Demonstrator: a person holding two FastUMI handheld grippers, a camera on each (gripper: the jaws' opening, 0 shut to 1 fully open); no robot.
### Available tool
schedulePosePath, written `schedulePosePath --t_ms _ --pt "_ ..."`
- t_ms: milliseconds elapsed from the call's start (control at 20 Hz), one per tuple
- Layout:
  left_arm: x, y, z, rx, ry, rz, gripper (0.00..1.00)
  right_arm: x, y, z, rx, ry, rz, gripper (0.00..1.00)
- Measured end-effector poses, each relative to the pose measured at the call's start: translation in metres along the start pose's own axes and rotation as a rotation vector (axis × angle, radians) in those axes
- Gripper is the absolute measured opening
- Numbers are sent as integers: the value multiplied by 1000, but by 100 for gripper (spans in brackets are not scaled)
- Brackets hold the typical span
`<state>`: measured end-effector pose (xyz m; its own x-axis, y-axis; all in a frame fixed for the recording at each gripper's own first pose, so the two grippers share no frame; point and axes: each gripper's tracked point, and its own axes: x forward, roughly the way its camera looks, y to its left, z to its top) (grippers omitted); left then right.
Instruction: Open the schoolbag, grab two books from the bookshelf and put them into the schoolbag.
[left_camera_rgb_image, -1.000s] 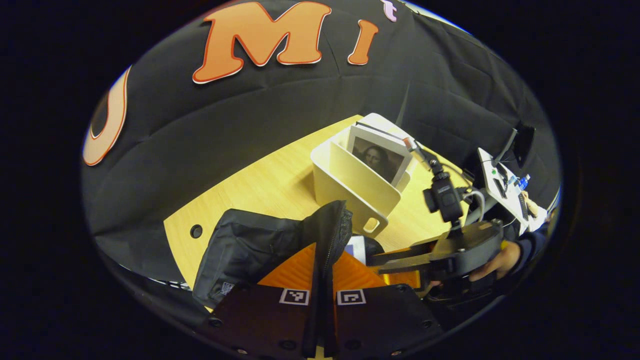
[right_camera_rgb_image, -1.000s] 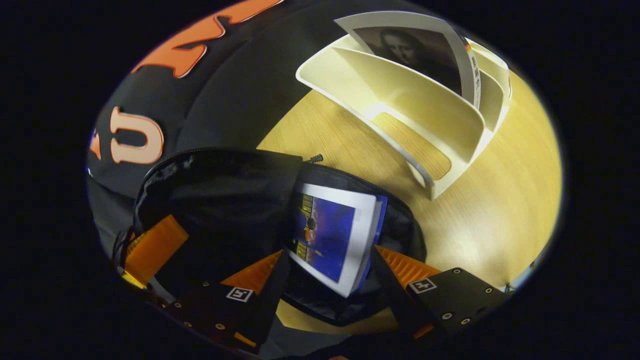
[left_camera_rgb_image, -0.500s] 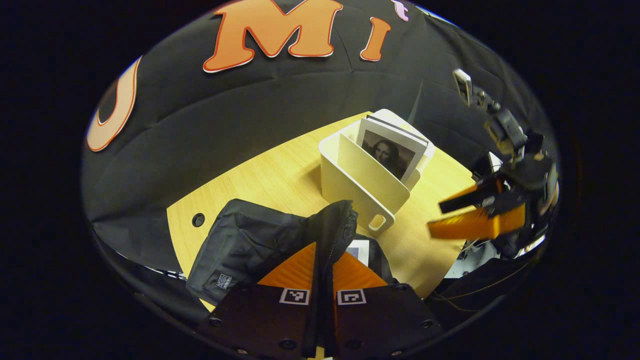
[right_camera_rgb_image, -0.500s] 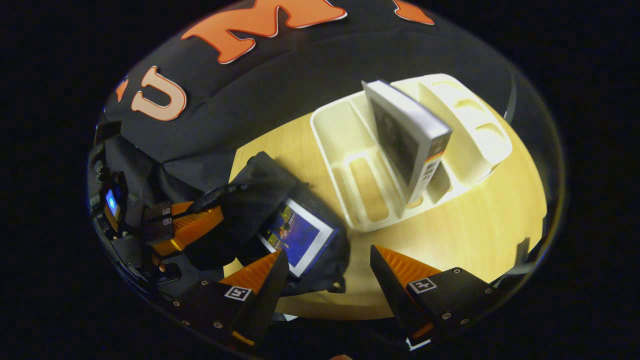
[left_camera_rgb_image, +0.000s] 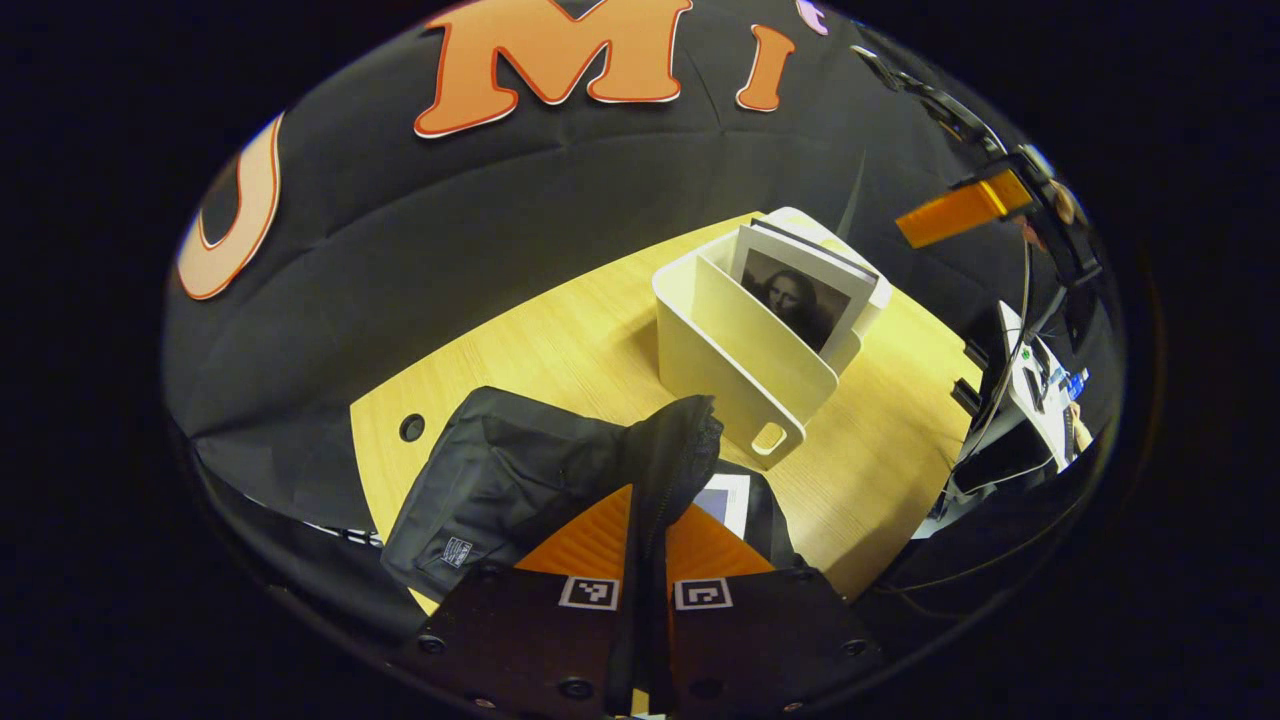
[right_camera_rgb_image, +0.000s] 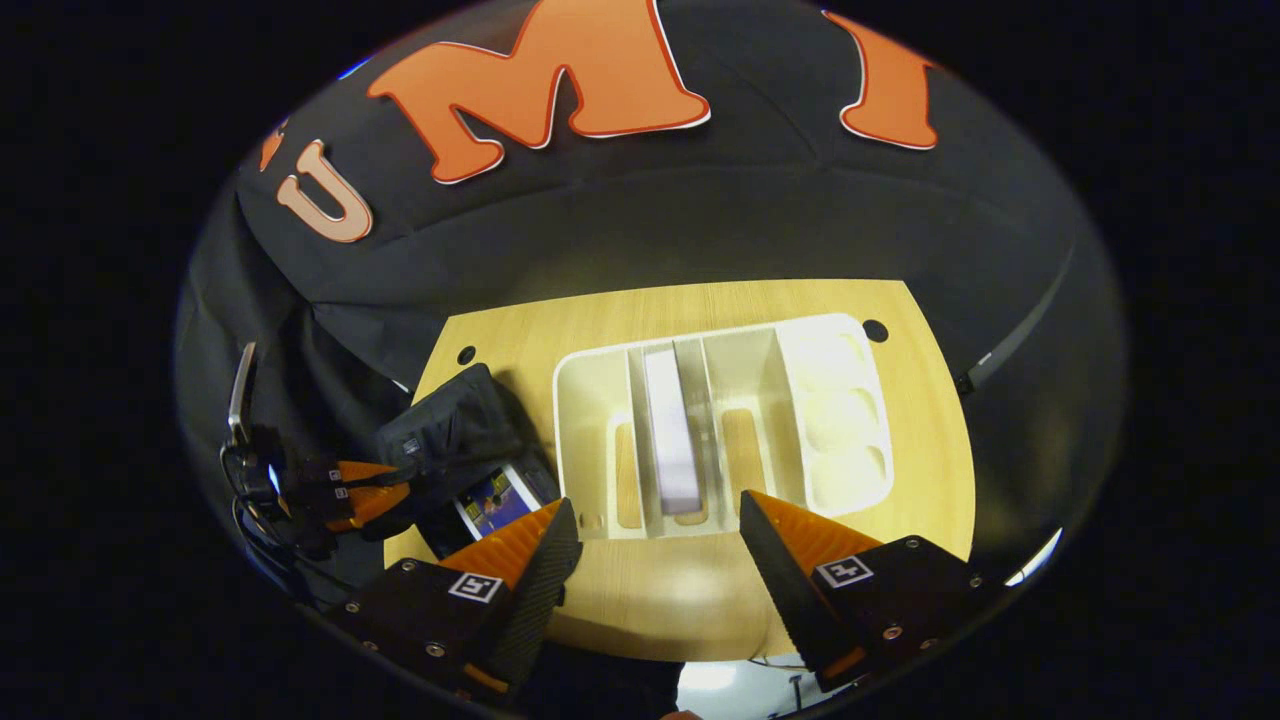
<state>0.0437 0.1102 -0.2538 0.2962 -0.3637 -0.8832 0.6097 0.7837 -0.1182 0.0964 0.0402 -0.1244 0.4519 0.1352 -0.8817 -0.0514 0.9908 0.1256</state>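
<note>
One book (right_camera_rgb_image: 671, 440) upright in bookshelf (right_camera_rgb_image: 830, 400); right gripper (right_camera_rgb_image: 655, 545) spread above. Left gripper (left_camera_rgb_image: 648, 530) pinches schoolbag (left_camera_rgb_image: 520, 480) flap; another book (left_camera_rgb_image: 728, 498) inside.

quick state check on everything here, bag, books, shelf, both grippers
schoolbag: open, flap held up
blue book: lying inside the schoolbag
second book: standing upright in a slot of the bookshelf
bookshelf: upright on the table, other slots empty
left gripper: shut on the schoolbag flap
right gripper: open, holding nothing, above the bookshelf
</note>
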Motion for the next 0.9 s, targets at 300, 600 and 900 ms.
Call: schedulePosePath --t_ms 300,600,900 --pt "3 6 -5 -36 41 42 6 73 -7 9 -61 156 29 98" --pt "6 7 -12 -81 80 56 6 120 2 -1 -90 283 58 97" --pt "5 10 -15 -82 101 70 6 149 1 -16 -107 368 23 66"
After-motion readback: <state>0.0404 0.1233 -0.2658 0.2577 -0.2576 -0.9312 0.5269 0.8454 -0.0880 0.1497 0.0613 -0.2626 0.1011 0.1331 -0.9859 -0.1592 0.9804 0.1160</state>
